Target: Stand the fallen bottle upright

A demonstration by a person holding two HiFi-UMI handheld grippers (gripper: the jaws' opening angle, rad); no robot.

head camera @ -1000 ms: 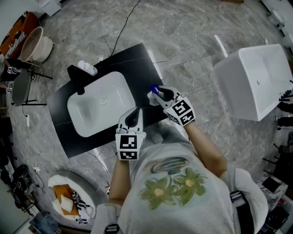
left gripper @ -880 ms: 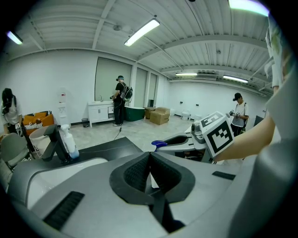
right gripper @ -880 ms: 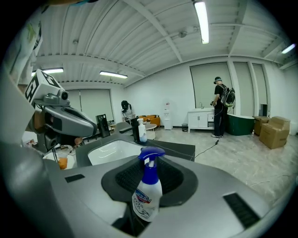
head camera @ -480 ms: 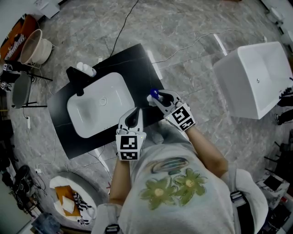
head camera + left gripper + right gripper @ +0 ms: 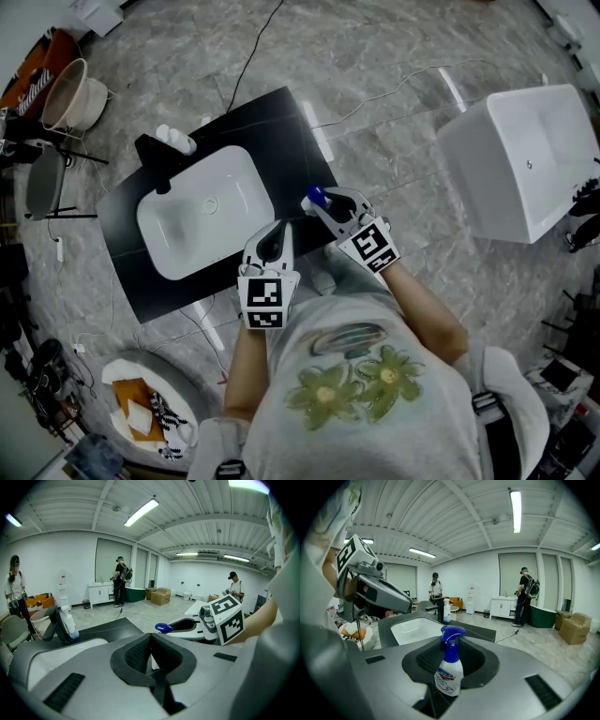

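My right gripper [image 5: 328,203] clamps its jaws on the white plastic spray bottle [image 5: 449,673]; its long axis near upright, blue trigger head topmost; my left gripper [image 5: 151,643] has its jaws closed, empty.

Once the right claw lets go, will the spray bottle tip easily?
Probably somewhat: the spray bottle is tall for its base, with a blue trigger head on top, so it may be top-heavy. Its smooth plastic body may slip in the right claw.
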